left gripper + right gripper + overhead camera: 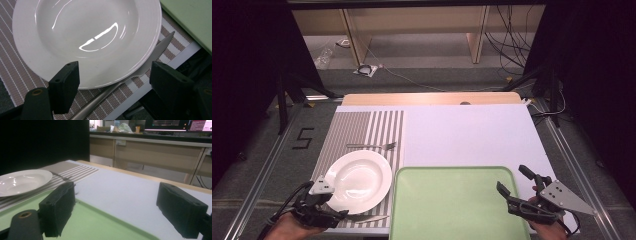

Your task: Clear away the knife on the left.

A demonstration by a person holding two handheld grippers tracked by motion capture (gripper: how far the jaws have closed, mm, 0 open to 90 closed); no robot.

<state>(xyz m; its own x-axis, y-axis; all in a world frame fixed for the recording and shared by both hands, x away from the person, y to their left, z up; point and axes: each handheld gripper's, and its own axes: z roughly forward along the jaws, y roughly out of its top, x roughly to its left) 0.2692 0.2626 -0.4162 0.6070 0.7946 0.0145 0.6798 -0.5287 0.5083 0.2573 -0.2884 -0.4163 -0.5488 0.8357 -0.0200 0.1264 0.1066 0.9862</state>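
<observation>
A white deep plate [358, 180] [85, 32] rests on a striped placemat [362, 127] at the table's left. A fork [373, 146] lies beyond the plate. A knife [152, 56] [373, 218] lies on the near side, partly tucked under the plate's rim. A green tray [457, 202] [100, 226] sits to the right of the plate with nothing on it. My left gripper [332, 212] [115, 75] is open, its jaws straddling the plate's near rim and the knife without touching them. My right gripper [512, 178] [117, 202] hovers open over the tray's right edge.
The table top [467, 135] is white beyond the tray. The placemat's near edge lies close to the table's front edge. In the right gripper view the plate [22, 181] and fork [60, 177] lie far left, with wooden desks [150, 147] behind.
</observation>
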